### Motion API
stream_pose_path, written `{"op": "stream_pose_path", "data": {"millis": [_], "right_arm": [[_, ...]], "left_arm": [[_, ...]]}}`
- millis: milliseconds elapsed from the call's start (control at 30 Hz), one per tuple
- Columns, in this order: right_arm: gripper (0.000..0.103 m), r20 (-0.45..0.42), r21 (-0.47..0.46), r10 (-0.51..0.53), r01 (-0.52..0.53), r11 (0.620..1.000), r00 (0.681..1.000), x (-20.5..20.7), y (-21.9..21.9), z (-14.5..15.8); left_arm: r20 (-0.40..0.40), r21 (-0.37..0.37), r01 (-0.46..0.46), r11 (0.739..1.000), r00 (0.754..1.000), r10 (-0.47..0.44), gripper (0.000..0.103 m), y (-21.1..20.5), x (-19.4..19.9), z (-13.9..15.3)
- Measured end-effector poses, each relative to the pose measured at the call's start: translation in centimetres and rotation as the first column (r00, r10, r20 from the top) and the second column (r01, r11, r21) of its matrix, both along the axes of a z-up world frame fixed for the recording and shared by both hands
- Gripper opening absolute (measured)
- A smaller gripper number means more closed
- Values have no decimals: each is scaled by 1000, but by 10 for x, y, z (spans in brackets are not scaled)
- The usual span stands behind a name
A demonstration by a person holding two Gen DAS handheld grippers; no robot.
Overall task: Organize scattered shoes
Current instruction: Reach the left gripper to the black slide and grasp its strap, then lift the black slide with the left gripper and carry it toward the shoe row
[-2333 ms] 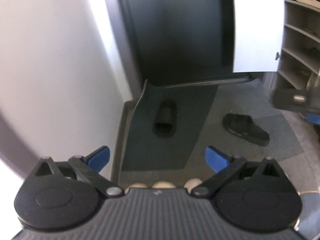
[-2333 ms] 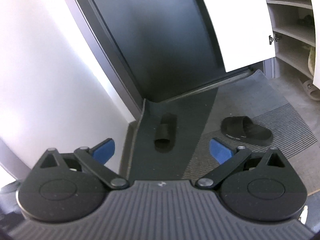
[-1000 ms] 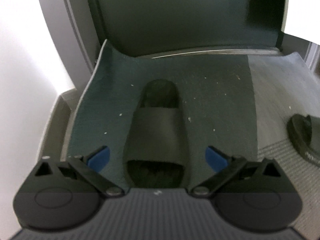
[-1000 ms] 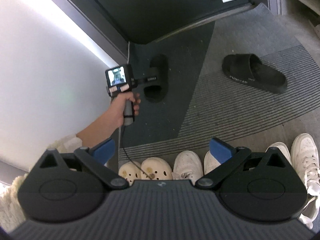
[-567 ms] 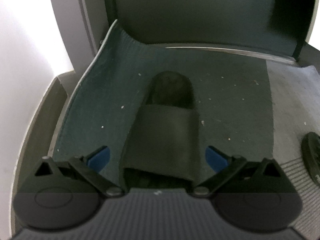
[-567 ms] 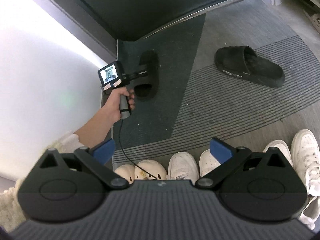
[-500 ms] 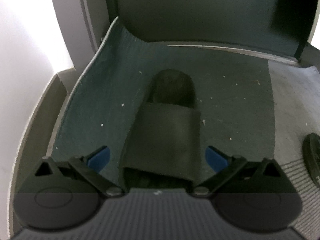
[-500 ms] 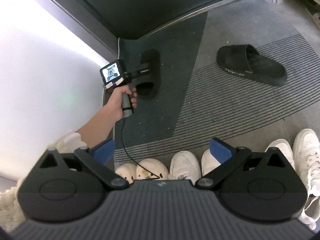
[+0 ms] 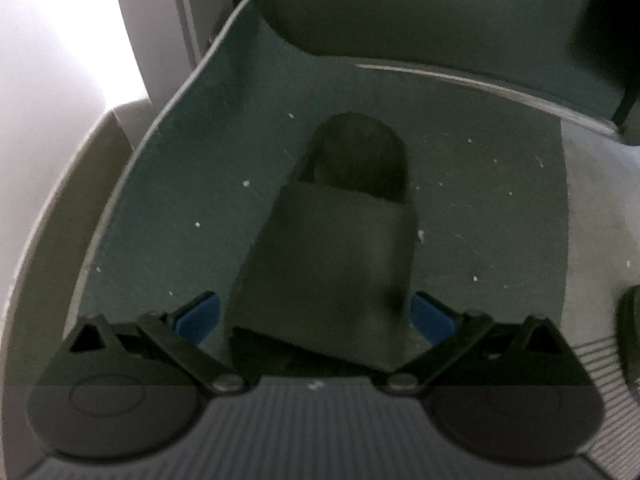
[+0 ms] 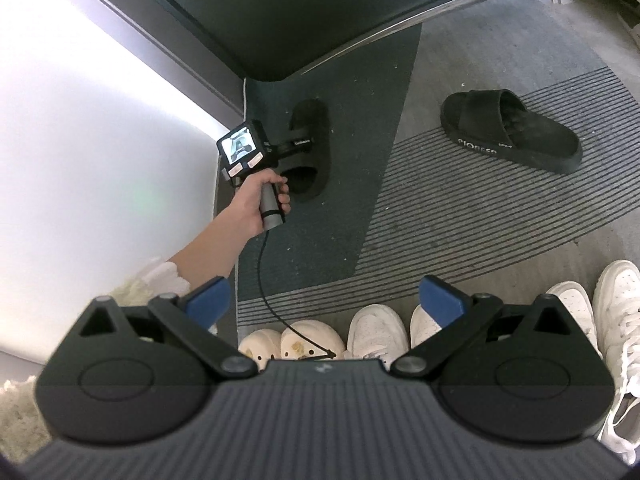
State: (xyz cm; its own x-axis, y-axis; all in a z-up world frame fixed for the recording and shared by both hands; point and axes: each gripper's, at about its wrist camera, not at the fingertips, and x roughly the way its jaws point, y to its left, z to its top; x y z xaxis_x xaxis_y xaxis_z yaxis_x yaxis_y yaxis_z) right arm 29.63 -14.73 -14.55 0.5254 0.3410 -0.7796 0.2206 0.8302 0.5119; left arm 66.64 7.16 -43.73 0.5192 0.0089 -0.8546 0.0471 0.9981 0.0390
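Closer now, left gripper [image 9: 314, 314] fingers straddle black slide's [image 9: 340, 248] strap.

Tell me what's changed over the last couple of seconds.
The left gripper came down from well back to the near slide, its open fingers now straddling the strap; nothing is gripped yet. The right gripper rose and pulled back, open. Both slides, including the far one, and the mat stayed put.

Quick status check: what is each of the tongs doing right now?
Left tongs: open, straddling the black slipper, not yet closed on it.
Right tongs: open, holding nothing.
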Motion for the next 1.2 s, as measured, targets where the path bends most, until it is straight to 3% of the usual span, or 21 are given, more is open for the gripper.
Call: {"op": "stream_pose_path", "data": {"millis": [133, 300, 533, 567, 600, 633, 667, 833, 900, 933, 967, 1000, 1033, 1067, 1200], "right_arm": [[103, 0, 11, -5, 5, 1000, 1000, 0, 0, 1], [103, 21, 21, 10, -11, 1000, 1000, -2, 1, 9], [103, 41, 17, 9, -10, 1000, 999, -10, 2, 19], [103, 44, 16, 9, -10, 1000, 999, -12, 3, 20], [103, 47, 16, 9, -10, 1000, 999, -13, 3, 21], [103, 50, 16, 9, -10, 1000, 999, -14, 3, 23], [103, 53, 15, 9, -9, 1000, 999, -16, 3, 24], [103, 76, 27, 22, -24, 999, 997, -25, 9, 32], [103, 85, 37, 30, -33, 999, 996, -29, 14, 34], [103, 86, 44, 35, -39, 998, 996, -30, 17, 35], [103, 86, 51, 41, -45, 998, 995, -31, 20, 35], [103, 85, 56, 49, -54, 997, 995, -32, 23, 35], [103, 83, 60, 57, -62, 996, 995, -33, 26, 35], [103, 77, 61, 58, -62, 996, 995, -32, 27, 33], [103, 52, 70, 48, -52, 996, 997, -28, 27, 26]], "left_arm": [[-9, 27, 12, 1000, 1000, -12, 93, -7, 5, -4], [15, 106, 79, 991, 997, -81, 69, -24, 4, 6], [52, 88, 88, 992, 994, -93, 53, -17, -11, 22], [58, 84, 93, 992, 994, -98, 48, -14, -15, 26], [64, 79, 99, 992, 992, -105, 35, -10, -19, 30], [70, 67, 116, 991, 990, -120, 11, -4, -27, 37], [66, 52, 120, 991, 990, -123, 0, -1, -31, 41], [1, 42, 128, 991, 992, -128, 0, 14, -59, 40], [10, 18, 131, 991, 991, -131, 7, 20, -69, 41], [26, 12, 135, 991, 990, -136, 14, 23, -73, 43], [41, 7, 140, 990, 989, -140, 41, 25, -76, 44], [60, 6, 143, 990, 988, -143, 76, 27, -80, 46], [101, 31, 137, 990, 985, -139, 90, 27, -81, 49], [139, 54, 130, 990, 981, -136, 100, 27, -83, 52], [208, 57, 156, 986, 964, -165, 101, 24, -77, 51]]}}
